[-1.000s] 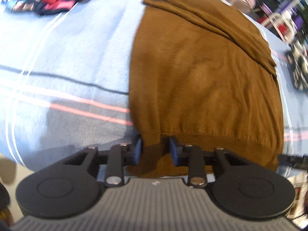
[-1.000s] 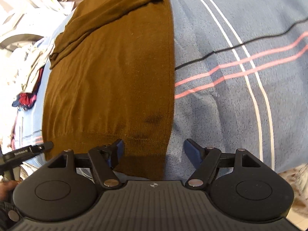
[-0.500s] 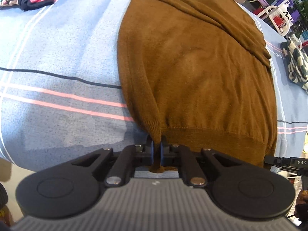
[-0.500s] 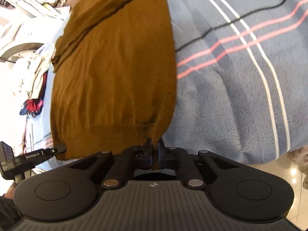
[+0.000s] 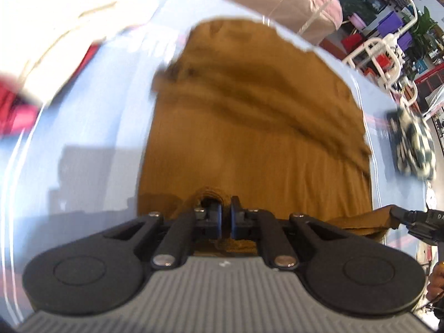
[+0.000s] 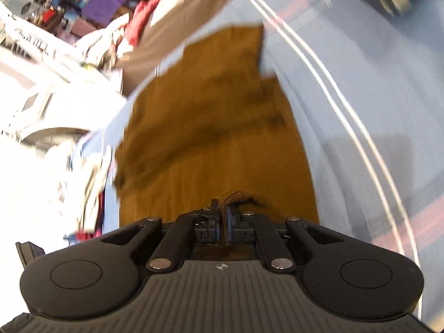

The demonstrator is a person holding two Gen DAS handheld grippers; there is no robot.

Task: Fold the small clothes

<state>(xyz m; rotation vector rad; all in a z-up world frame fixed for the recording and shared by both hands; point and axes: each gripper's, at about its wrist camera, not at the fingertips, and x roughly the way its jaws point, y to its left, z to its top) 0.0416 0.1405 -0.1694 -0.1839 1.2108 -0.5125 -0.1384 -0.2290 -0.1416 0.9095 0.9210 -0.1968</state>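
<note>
A brown knit sweater [image 5: 249,138] lies on a light blue striped bedsheet [image 5: 91,127]. It also shows in the right wrist view [image 6: 216,144]. My left gripper [image 5: 226,216] is shut on the sweater's bottom hem near its left corner and holds it lifted over the body. My right gripper [image 6: 223,222] is shut on the hem at the right corner, with ribbed knit bunched between the pads. The other gripper's tip [image 5: 416,219] shows at the right edge of the left wrist view, holding hem. Both views are motion-blurred.
A pile of red and white clothes [image 5: 16,108] lies at the far left of the bed. A dark patterned garment [image 5: 413,149] lies at the right. A beige cloth and red garment [image 6: 155,8] lie beyond the sweater's collar. Shelves and clutter stand past the bed.
Both grippers closed on the sweater's bottom hem, then lifted it and carried it forward over the body toward the collar. The hem no longer lies flat.
</note>
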